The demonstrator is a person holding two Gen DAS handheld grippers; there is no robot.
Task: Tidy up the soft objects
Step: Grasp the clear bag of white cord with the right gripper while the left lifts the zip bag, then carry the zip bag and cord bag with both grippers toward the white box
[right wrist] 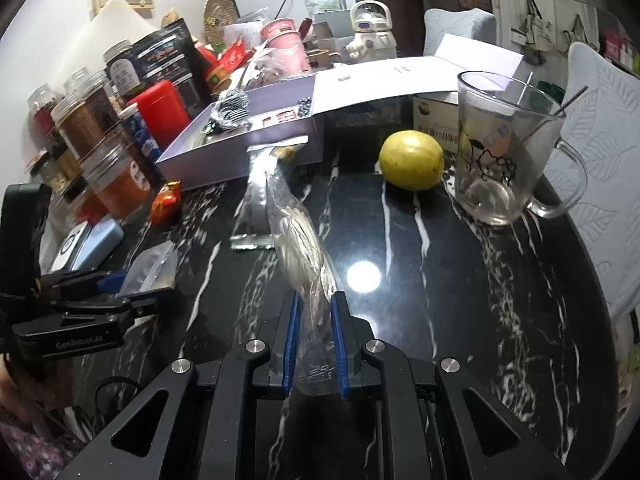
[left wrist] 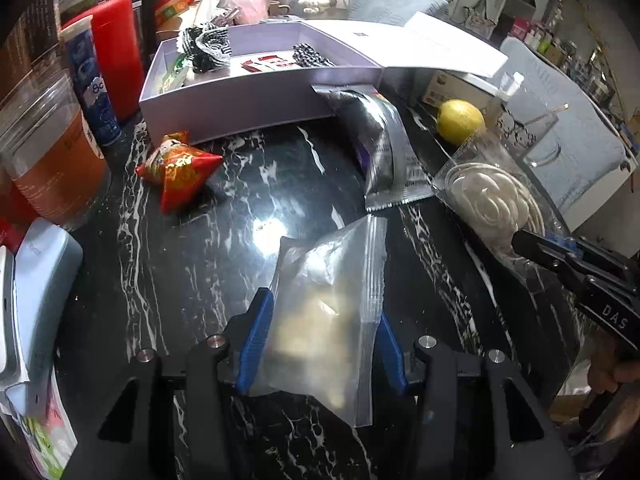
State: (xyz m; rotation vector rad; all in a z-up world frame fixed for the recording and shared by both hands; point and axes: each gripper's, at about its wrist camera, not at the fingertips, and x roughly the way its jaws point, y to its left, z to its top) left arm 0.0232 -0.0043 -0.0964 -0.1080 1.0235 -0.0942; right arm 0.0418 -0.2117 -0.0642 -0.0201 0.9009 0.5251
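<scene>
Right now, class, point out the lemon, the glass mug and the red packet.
lemon [right wrist: 412,160], right wrist view, middle of its yellow skin.
glass mug [right wrist: 500,152], right wrist view, its front wall.
red packet [left wrist: 180,172], left wrist view, its printed front face.

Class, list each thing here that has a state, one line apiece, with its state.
Left gripper: shut on frosted zip bag.
Right gripper: shut on clear cable bag.
Box: open, lid folded back.
Glass mug: upright, nearly empty.
Silver pouch: leaning on box.
</scene>
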